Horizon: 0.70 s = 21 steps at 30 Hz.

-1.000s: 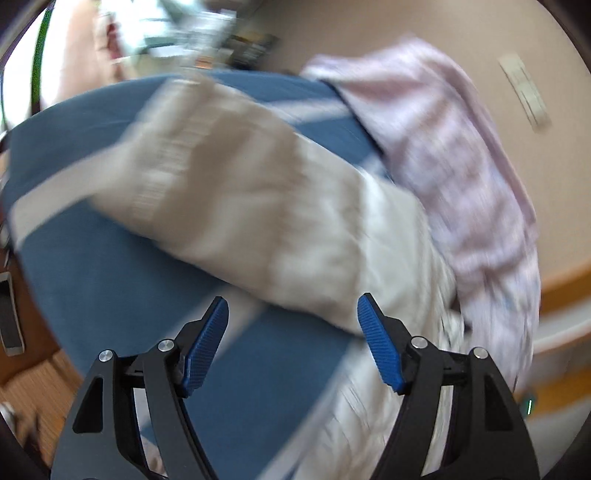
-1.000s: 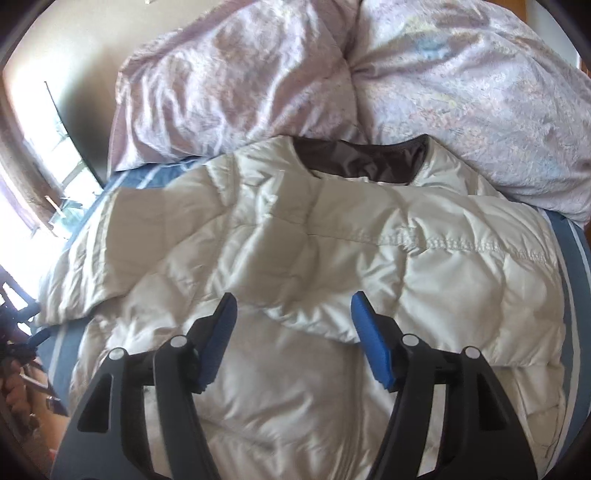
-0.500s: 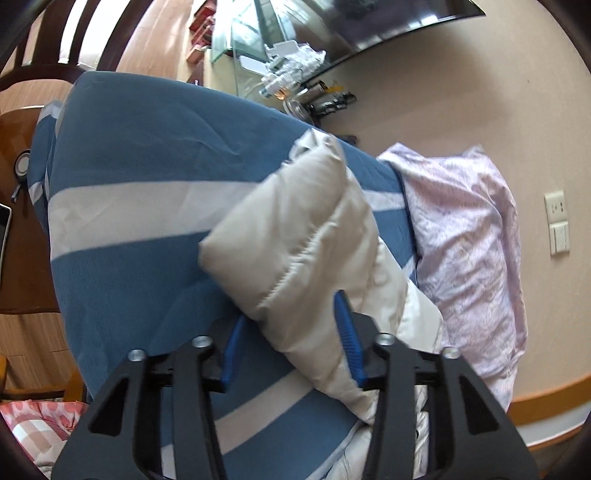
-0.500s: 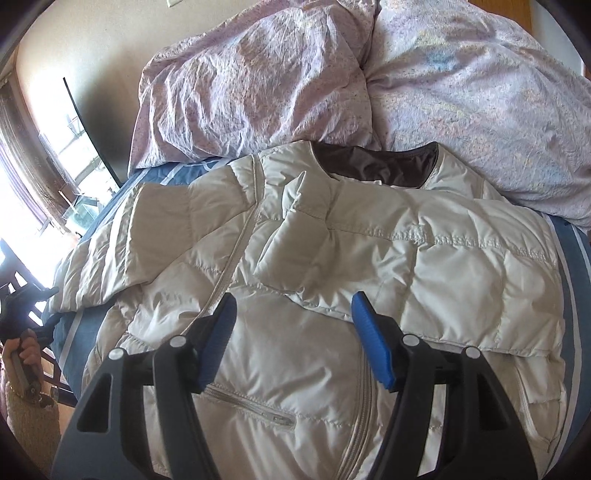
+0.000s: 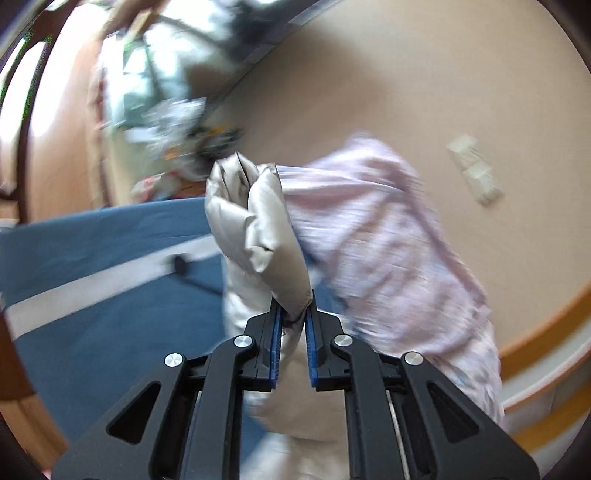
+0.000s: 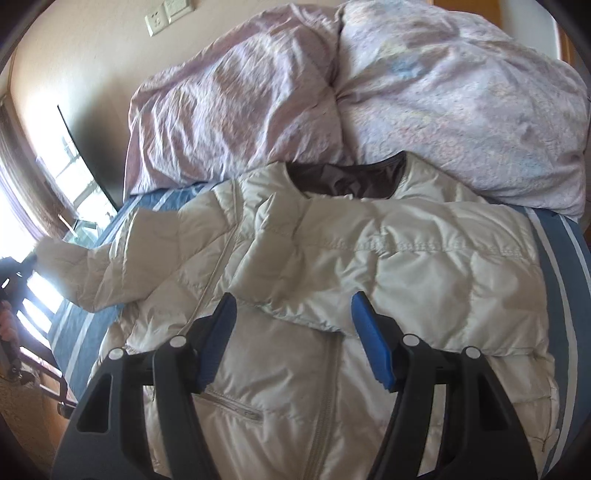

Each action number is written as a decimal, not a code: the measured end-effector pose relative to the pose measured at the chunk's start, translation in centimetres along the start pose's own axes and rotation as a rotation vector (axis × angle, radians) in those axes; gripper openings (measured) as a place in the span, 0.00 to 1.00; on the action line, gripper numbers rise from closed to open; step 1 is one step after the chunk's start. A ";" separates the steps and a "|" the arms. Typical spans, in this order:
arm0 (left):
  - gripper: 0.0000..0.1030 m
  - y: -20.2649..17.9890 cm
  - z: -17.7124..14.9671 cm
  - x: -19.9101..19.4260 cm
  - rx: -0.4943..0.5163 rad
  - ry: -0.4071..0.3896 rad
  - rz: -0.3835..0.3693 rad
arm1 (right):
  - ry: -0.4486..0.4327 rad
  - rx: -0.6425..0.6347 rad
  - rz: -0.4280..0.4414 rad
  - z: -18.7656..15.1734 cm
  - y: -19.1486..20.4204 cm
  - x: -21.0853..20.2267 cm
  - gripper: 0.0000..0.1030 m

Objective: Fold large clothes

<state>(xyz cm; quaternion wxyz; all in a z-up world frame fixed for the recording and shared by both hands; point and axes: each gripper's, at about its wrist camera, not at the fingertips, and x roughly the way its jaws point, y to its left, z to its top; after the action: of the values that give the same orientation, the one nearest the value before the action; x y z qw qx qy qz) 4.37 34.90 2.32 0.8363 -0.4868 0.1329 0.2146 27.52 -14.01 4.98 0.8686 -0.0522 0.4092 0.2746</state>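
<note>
A cream puffer jacket (image 6: 332, 266) lies front-up on the blue striped bedspread (image 6: 561, 266), its dark-lined collar toward the pillows. One sleeve is folded across the chest. My left gripper (image 5: 292, 314) is shut on the end of the other sleeve (image 5: 258, 236), which stands lifted above the bedspread (image 5: 92, 295). In the right wrist view that sleeve (image 6: 85, 273) stretches out to the left, where the left gripper shows only as a dark blur. My right gripper (image 6: 293, 314) hovers open over the jacket's chest, with nothing between its fingers.
Two lilac pillows (image 6: 332, 92) lie at the head of the bed against a beige wall with switches (image 6: 168, 13). A dark screen (image 6: 88, 144) and a bright window stand to the left. One pillow (image 5: 399, 251) and a cluttered shelf (image 5: 166, 99) appear in the left wrist view.
My left gripper closed on the sleeve end and lifted it off the bedspread. The right gripper stayed open and drifted slightly over the jacket.
</note>
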 end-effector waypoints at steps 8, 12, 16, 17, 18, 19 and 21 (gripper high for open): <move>0.10 -13.4 -6.8 2.5 0.230 0.175 -0.275 | -0.038 0.060 -0.017 0.3 -2.5 -1.3 0.63; 0.10 -17.4 -11.7 4.9 0.288 0.305 -0.376 | -0.047 0.085 -0.040 0.0 -4.2 -1.8 0.63; 0.10 -19.2 -15.6 7.1 0.316 0.413 -0.421 | -0.045 0.109 -0.054 -0.1 -5.6 -2.2 0.63; 0.10 -19.6 -16.7 7.6 0.326 0.437 -0.427 | -0.047 0.115 -0.058 -0.1 -6.0 -2.2 0.63; 0.10 -19.9 -17.5 8.1 0.333 0.455 -0.430 | -0.048 0.120 -0.060 -0.1 -6.3 -2.3 0.63; 0.10 -20.3 -18.1 8.4 0.338 0.466 -0.431 | -0.048 0.127 -0.062 -0.1 -6.6 -2.3 0.63; 0.10 -20.7 -19.4 9.3 0.355 0.497 -0.430 | -0.048 0.135 -0.062 -0.2 -7.0 -2.3 0.63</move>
<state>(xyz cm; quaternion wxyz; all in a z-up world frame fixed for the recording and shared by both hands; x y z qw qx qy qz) 22.29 11.17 4.48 0.8757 -0.3885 0.2617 -0.1171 29.86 -20.98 5.65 0.8878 0.0006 0.4041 0.2203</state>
